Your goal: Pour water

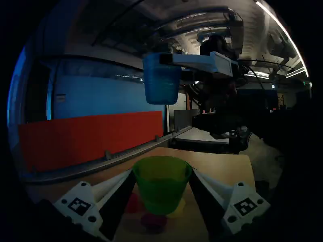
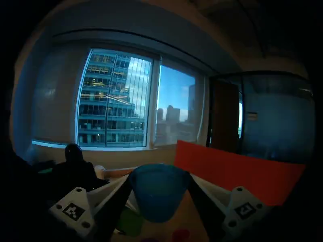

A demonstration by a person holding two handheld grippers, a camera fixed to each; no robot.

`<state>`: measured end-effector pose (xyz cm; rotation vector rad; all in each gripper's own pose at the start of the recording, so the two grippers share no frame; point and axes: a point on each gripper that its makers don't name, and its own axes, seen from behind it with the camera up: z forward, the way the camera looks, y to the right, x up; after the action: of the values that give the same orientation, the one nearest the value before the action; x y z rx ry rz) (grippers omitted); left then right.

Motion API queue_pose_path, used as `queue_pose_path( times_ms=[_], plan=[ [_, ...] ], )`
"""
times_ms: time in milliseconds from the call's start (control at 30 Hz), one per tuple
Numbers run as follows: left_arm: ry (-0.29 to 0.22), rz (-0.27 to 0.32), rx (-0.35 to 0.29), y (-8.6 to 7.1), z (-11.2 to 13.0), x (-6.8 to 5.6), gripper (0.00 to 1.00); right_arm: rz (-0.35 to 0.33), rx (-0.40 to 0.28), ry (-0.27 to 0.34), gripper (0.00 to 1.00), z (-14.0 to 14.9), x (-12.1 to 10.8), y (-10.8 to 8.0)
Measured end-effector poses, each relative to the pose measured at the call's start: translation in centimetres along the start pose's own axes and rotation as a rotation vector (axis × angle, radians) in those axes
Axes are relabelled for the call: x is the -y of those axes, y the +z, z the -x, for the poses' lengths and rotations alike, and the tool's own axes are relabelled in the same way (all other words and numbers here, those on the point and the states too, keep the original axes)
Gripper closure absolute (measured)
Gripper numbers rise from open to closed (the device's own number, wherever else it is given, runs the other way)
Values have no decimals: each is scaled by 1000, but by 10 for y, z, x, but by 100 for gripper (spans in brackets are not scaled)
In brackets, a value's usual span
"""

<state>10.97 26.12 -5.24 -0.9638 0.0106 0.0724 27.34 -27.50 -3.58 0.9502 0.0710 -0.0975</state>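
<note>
The translucent green plastic cup (image 1: 162,193) stands upright between the two white fingers of the left gripper (image 1: 162,177). Both fingers press on its sides just under the rim, so the claw is closed on it. The cup is raised above the pale wooden table (image 1: 220,161), with small pink, red and yellow shapes (image 1: 153,220) lying on the tabletop below it. Whether it holds water cannot be told in this dim light.

The translucent blue plastic cup (image 2: 158,199) sits the same way in the right gripper (image 2: 158,179), upright and clamped between both fingers. In the left gripper view this blue cup hangs high in the air, well apart from the green one and farther off. The right claw's white body reaches in level from the right, with a dark figure of a person (image 1: 218,92) behind it.

Open air lies between the two cups. The table's far edge runs along a grey rail (image 1: 121,155), with a long red panel (image 1: 93,137) behind it. In the right gripper view a large window (image 2: 117,105) faces tall buildings.
</note>
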Motion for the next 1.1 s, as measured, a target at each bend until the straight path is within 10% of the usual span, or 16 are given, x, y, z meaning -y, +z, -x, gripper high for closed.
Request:
queue_pose_path(
  times_ms=[1100],
  plan=[
    [-17,-103,58,-28,25,40,13,132,14,24,7,44,-49,-72]
  ],
)
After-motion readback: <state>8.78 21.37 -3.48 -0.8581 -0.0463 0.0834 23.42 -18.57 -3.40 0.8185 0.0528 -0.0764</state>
